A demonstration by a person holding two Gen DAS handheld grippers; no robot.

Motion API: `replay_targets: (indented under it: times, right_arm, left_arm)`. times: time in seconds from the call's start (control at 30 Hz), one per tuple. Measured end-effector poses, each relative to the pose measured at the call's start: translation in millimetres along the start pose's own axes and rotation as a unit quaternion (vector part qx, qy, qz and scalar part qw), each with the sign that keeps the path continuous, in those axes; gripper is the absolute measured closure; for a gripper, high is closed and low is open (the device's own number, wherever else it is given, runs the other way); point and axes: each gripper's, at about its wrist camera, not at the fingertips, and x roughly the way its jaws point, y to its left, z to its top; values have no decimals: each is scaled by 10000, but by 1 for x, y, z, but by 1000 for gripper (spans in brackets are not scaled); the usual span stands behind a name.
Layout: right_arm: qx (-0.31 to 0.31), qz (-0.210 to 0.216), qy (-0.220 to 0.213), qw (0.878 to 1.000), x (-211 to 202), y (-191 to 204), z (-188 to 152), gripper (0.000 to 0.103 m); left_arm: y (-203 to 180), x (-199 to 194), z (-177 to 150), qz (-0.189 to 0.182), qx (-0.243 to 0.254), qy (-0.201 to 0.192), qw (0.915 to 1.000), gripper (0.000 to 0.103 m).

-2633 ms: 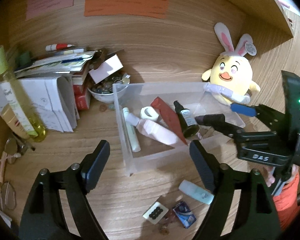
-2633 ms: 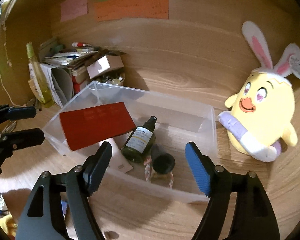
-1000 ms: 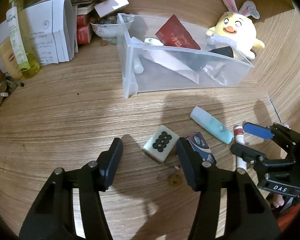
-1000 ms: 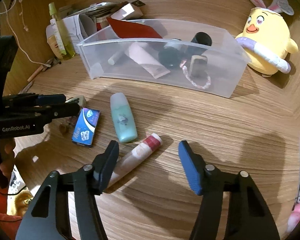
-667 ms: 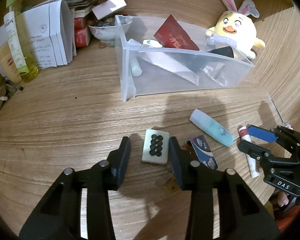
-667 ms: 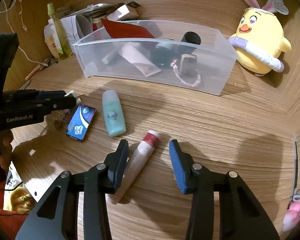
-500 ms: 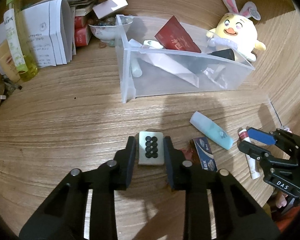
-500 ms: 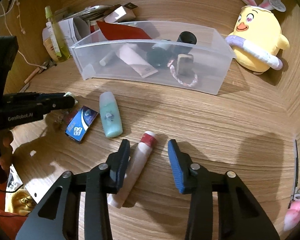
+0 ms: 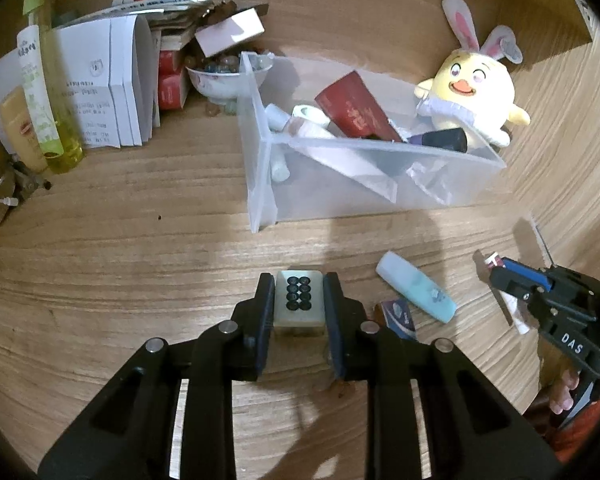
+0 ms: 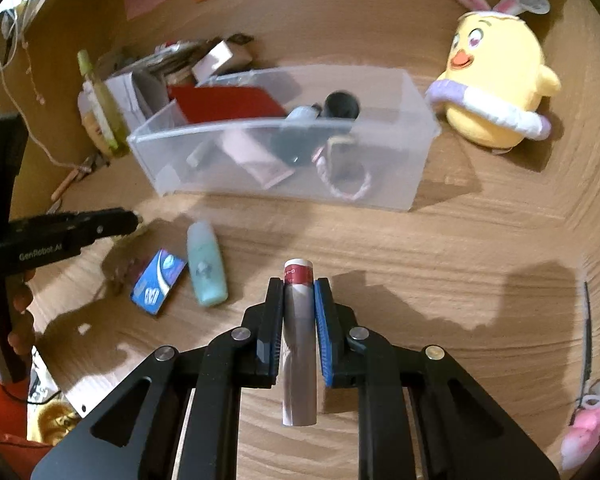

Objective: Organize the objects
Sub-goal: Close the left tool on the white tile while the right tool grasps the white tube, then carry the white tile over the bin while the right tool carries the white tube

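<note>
— Left gripper [image 9: 299,304]: closed on the mahjong tile [image 9: 299,298], pads flat against its two long sides, jaws just drawn in around it. Tile down at the wooden desk [image 9: 140,240], dotted face up, in front of the clear bin [image 9: 452,196].

— And the right gripper [image 10: 299,320]?

— Clamped nearly shut on the red-capped tube [image 10: 299,340], jaws just closed onto it. Held about mid-length, cap end pointing toward the bin, tail hanging back below the fingers. Looks lifted off the desk, judging by the shadow underneath.

— Handling of the tile?

— Probably hard, dense for its size, smooth and a bit slippery. Best gripped square across the flat sides, as now; a corner grip likely to let it twist out.

— The tube?

— Light and likely soft-walled, so prone to denting or swinging if squeezed near the tail. Mid-body hold looks sensible; closer to the stiffer cap end would be steadier.

— Left on the desk?

— Pale green bottle [image 10: 206,264] and small blue packet [image 10: 158,280], lying side by side between the grippers. Bin already crowded: red card [image 9: 356,108], white tubes, dark bottle. Plush chick [image 10: 496,80] just beside its far end.
</note>
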Motion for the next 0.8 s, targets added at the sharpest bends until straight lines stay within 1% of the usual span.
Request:
replay_targets:
  times: [0.37,0.57,0.8]
  right_arm:
    - [214,-103,-477,9986,-21,-19,30,89]
    - [223,-126,-725,9970,-30,-22,46,89]
    - [274,-143,-967,9948,-38,-24,63,89]
  left_arm:
    - [-7,-18,17,-135,-54,-382,9992,79]
    - [-13,-29,30,-195,-56,-628,9978,79]
    - [-21,-39,43,-165,30,-906,9957,79]
